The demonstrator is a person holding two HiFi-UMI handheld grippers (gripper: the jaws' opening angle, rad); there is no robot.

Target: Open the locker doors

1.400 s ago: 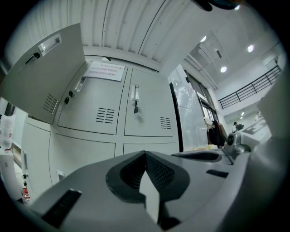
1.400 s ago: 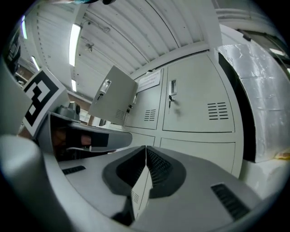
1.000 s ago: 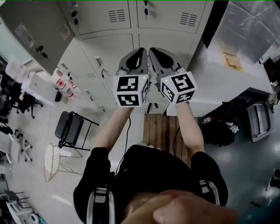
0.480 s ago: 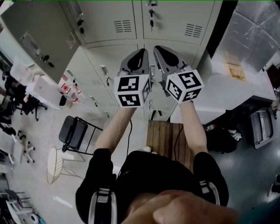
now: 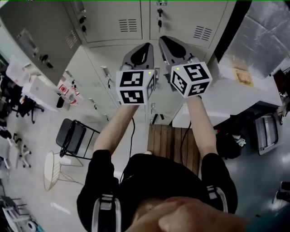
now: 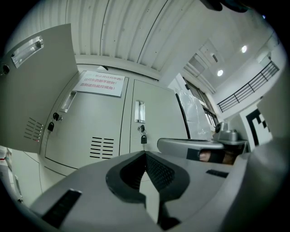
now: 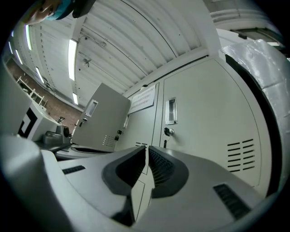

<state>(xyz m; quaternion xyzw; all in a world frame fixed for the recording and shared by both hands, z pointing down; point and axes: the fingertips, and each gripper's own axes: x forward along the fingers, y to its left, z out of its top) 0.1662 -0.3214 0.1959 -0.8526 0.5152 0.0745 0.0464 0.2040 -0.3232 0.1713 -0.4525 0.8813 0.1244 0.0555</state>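
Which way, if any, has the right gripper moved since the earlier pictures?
Yes. The right gripper has moved up the picture, toward the upper locker door.

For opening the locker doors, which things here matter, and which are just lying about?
Job:
left gripper and right gripper, both shut and empty
closed locker doors
keyed lock
open locker door

Lying about:
black folding chair
wooden bench
white counter
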